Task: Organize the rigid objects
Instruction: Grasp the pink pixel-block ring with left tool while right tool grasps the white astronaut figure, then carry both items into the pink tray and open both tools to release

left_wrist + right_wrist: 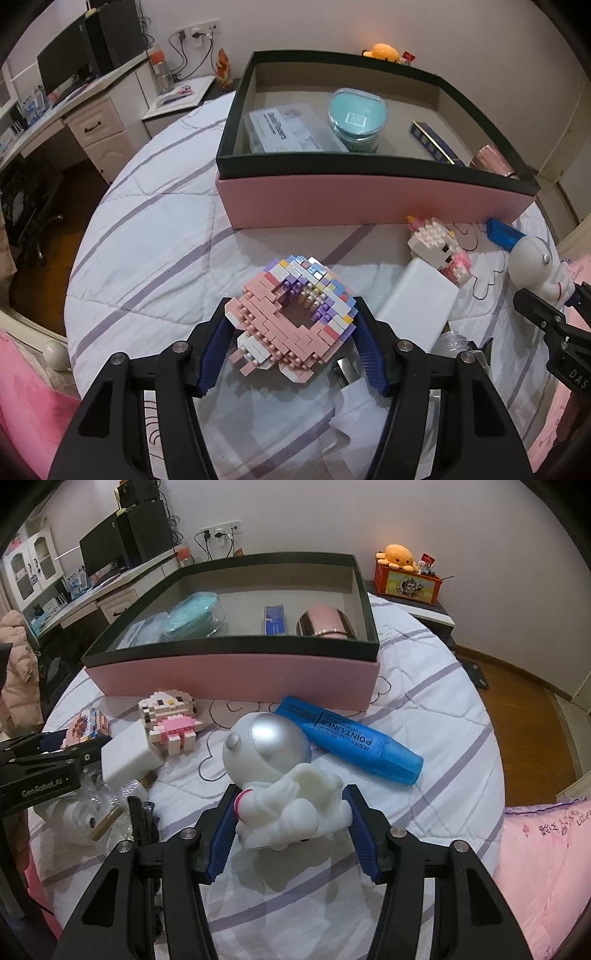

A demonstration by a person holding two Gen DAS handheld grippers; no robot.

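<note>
A pink and purple brick-built ring [280,314] sits between the blue pads of my left gripper [291,306], which is shut on its two sides just above the quilt. In the right wrist view my right gripper [291,792] is shut on the body of a white astronaut figure [280,768] with a silver visor. A pink box with a black rim [369,201] [236,675] stands behind both. It holds a clear labelled case [288,127], a teal container [356,114], a blue packet [275,618] and a pink metal cup [327,622].
On the quilt in front of the box lie a brick-built cat figure [170,720], a white block [127,755], a blue highlighter [347,738] and a glass bottle [92,812]. A desk with a monitor [62,66] stands at the left, a nightstand [410,583] at the back right.
</note>
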